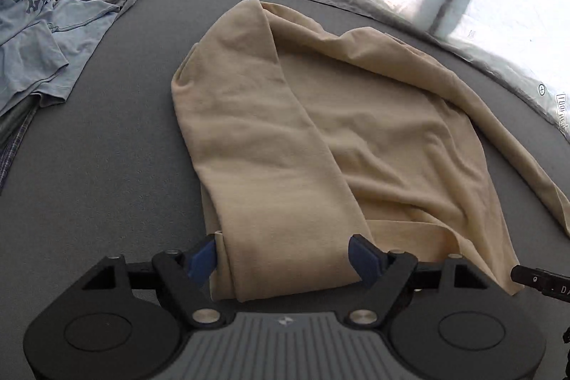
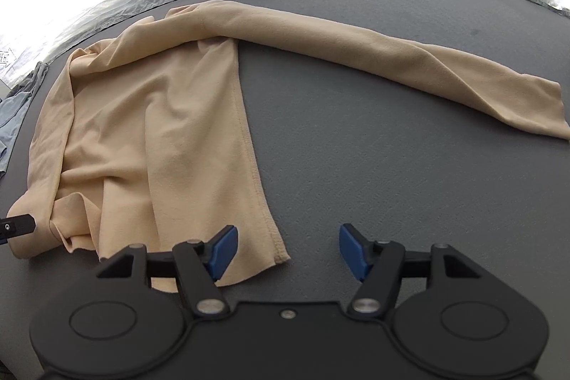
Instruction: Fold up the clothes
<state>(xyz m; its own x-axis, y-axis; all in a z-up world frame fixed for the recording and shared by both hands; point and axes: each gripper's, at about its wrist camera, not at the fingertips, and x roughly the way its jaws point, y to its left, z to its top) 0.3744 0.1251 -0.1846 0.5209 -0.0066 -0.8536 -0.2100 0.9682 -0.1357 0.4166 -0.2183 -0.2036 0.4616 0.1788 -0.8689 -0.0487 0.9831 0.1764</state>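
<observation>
Blue pads of the left hand-held gripper (image 1: 286,260) fill the lower middle of the left wrist view, spread wide on either side of a folded-over band of the beige long-sleeved top (image 1: 320,130), with fabric lying between them but neither pad visibly pressing on it. That band runs from the jaws up toward the top of the frame, over the rest of the garment spread on the grey tabletop (image 1: 107,166). In the right wrist view the right hand-held gripper (image 2: 288,250) also stands open, holding nothing, its left pad over the hemmed lower corner of the top (image 2: 160,130). One sleeve (image 2: 392,59) stretches from the upper middle out to the right edge, its long axis crossing the frame well above the jaws. Judging from this, the right hand is nearer that unfolded sleeve. Bluish garments (image 1: 35,41) lie heaped at the upper left.
</observation>
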